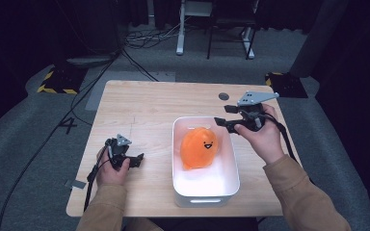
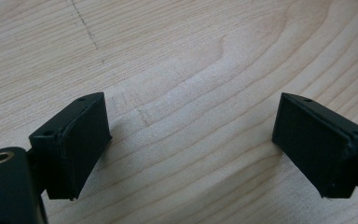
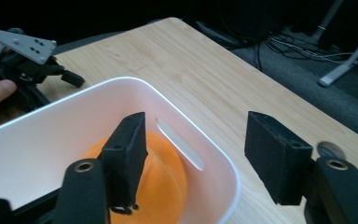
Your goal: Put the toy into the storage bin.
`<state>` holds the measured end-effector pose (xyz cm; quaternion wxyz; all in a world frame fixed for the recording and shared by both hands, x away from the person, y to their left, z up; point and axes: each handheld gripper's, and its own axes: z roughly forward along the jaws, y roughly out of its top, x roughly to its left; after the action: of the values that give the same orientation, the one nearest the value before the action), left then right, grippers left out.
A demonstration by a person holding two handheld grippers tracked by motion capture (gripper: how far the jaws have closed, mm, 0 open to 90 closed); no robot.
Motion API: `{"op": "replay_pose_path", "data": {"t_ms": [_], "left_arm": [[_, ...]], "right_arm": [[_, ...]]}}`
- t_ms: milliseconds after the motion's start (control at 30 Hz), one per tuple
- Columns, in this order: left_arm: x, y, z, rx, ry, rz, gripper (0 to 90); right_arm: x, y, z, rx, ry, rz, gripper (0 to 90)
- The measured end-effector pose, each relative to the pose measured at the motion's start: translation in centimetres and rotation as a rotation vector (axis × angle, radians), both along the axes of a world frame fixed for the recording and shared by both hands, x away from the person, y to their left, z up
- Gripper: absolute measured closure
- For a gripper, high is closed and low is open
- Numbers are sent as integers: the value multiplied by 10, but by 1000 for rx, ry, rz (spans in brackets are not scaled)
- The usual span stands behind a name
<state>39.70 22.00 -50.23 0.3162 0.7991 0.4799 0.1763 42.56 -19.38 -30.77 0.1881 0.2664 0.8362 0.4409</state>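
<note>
From above we see the orange toy's [image 1: 200, 147] smile; our right gripper [image 3: 193, 158], open, views its back; left gripper [image 2: 189, 144] open above bare desk [image 2: 191, 60].

Pale wood tabletop [image 1: 144, 103], rounded at the corners, grain plain between the left fingers [image 2: 72, 140]. White bin [image 1: 205, 192] resting directly on it, rim below the right fingers [image 3: 126, 149]. Small round grommet [image 1: 223, 96] just beyond those.

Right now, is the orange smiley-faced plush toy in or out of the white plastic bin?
In: the orange plush toy lies inside the white bin's walls.
</note>
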Motion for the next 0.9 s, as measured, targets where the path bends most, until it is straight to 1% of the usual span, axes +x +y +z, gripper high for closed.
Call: {"op": "replay_pose_path", "data": {"t_ms": [67,100,167,200,233,267,300,367,400,433,467,533,667,700,733,800,833,867,900], "left_arm": [[0,0,0,0,0,0,114],[0,0,0,0,0,0,113],[0,0,0,0,0,0,113],[0,0,0,-1,-1,1,113],[0,0,0,-1,-1,1,113],[0,0,0,0,0,0,114],[0,0,0,0,0,0,113],[0,0,0,0,0,0,114],[0,0,0,1,0,0,113],[0,0,0,0,0,0,113],[0,0,0,0,0,0,114],[0,0,0,0,0,0,114],[0,0,0,-1,-1,1,113],[0,0,0,0,0,0,113],[0,0,0,0,-1,1,113],[0,0,0,0,0,0,114],[0,0,0,0,0,0,113],[0,0,0,0,0,0,113],[0,0,0,-1,0,1,114]], "right_arm": [[0,-6,2,-40,-10,-24,361],[-1,-8,2,-39,-13,-32,362],[-1,-17,2,-17,-11,-32,360],[-1,-20,2,-15,-10,-35,358],[-1,-24,1,-18,-7,-53,336],[-1,-27,1,-40,-5,-64,325],[-1,-31,0,-35,-10,-76,325],[0,-40,-1,-19,-1,-85,323],[0,-44,-1,-24,4,-96,312],[0,-47,-1,-54,10,-108,294],[0,-51,-2,-63,-4,-116,298],[1,-58,-3,-56,7,-129,298],[2,-70,-10,-81,12,-173,291],[2,-72,-13,-75,24,-180,291],[2,-75,-15,-95,27,-190,286],[2,-80,-20,-110,29,-208,286],[1,-83,-23,-104,38,-223,286],[1,-86,-27,-112,52,-229,286],[1,-88,-30,-109,58,-235,286]]}}
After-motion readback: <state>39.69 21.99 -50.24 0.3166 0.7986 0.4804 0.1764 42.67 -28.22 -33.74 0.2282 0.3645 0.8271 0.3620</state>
